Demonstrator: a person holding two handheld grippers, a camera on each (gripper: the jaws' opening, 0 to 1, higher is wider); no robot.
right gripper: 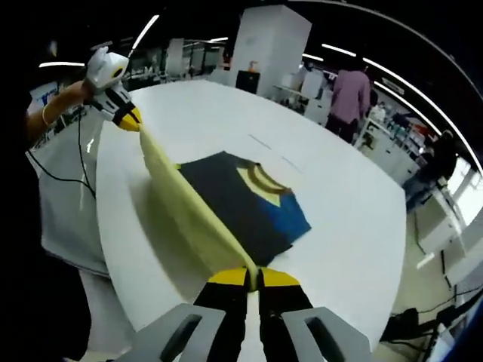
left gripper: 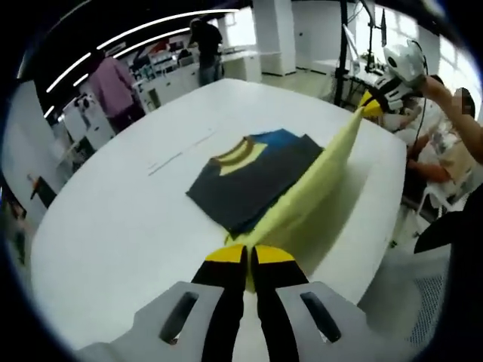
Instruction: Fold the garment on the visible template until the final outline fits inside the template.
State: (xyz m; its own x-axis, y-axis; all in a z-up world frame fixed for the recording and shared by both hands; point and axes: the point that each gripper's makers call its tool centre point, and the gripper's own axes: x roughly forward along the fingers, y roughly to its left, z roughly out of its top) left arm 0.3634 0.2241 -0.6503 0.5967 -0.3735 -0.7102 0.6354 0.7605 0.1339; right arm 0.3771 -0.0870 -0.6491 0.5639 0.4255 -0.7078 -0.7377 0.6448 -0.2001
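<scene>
1. Garment (left gripper: 249, 185) lies on the white desk (left gripper: 121, 226); its yellow edge is lifted taut between both claws.
2. Left claw (left gripper: 248, 256) is clamped on one end.
3. Right claw (right gripper: 252, 277) is clamped on the other.

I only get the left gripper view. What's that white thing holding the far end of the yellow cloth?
Observer: The right hand-held gripper; its own view shows its jaws shut on the yellow cloth.
Operator: Any gap between its jaws?
Observer: None; the black fingers meet at the yellow tips.
Operator: Anything past the table on that side?
Observer: A big white pillar stands behind the white table.
</scene>
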